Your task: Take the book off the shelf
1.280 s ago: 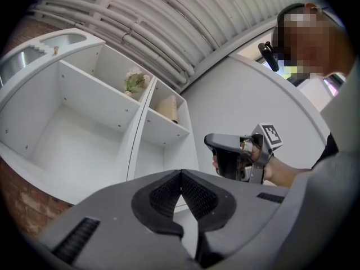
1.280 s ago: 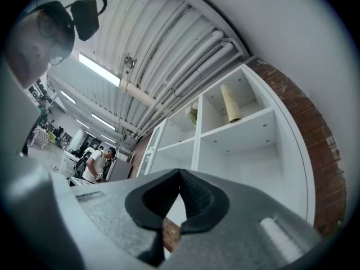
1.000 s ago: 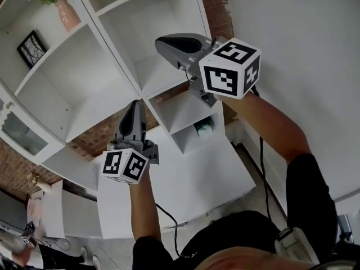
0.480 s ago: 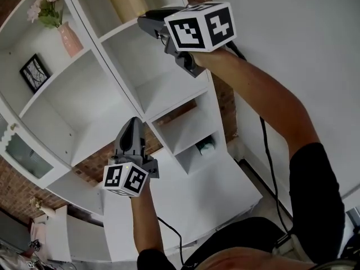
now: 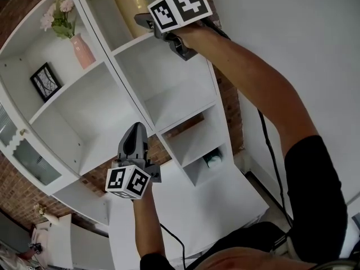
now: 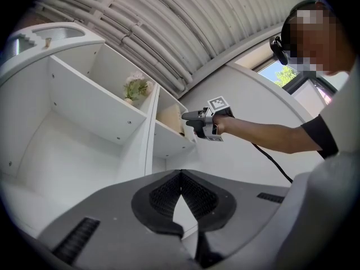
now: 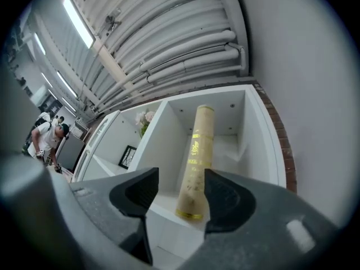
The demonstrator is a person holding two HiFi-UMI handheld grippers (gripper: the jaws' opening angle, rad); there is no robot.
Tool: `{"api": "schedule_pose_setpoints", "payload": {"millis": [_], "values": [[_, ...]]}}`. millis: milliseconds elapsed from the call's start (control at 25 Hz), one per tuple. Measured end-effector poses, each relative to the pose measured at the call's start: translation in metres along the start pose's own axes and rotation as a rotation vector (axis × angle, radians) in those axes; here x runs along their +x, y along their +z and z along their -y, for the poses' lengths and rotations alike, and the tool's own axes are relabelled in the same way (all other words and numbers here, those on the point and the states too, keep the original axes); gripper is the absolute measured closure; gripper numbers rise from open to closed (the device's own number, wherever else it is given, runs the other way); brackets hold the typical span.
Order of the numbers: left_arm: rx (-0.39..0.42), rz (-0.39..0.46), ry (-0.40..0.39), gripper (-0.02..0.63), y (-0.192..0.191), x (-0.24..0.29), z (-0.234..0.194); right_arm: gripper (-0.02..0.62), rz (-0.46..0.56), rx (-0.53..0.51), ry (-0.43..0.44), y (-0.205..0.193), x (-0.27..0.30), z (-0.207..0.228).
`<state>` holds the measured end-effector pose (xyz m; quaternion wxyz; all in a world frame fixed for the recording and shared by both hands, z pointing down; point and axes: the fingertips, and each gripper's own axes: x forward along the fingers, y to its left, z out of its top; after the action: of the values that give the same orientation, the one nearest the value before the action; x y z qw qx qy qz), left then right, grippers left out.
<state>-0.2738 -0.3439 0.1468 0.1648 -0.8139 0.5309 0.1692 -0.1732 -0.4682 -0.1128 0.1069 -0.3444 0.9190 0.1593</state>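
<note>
**Right gripper (image 5: 140, 19) climbing to the top shelf, jaws spreading**

Compared with a second ago, the right gripper is sitting much higher. It has climbed from the middle compartments to the mouth of the top one, and its jaws have just been opening. In the right gripper view they are standing wide apart with nothing pressed between the pads. The book (image 7: 197, 159), a tan volume with gold lettering on its spine, is showing in the gap but beyond the tips. It is standing upright near the front edge of the top right compartment of the white shelf unit (image 5: 169, 97). I am only guessing how close the pads are to the spine, since the wide lens is flattening depth; they look near but apart. The left gripper (image 5: 135, 134) is hanging lower in front of the shelves, clenched on nothing, its pads meeting at the tips.

I am reading this as the approach for the grasp. The next move is calling for a push forward until the spine sits between the pads. It also needs centring, since the spine is crowding the right-hand pad, and then a close and a draw back.
</note>
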Motion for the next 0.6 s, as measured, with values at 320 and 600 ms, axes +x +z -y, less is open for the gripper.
{"api": "schedule_pose_setpoints", "payload": {"millis": [320,600], "values": [[-0.005,0.012,0.004,0.607,0.000,-0.007,-0.006,0.316,-0.123,-0.016,-0.066,-0.010,0.030,0.019],[-0.005,0.011,0.016,0.607,-0.001,-0.008,-0.011,0.314,-0.194,-0.028,-0.069,-0.013,0.051,0.022]]}}
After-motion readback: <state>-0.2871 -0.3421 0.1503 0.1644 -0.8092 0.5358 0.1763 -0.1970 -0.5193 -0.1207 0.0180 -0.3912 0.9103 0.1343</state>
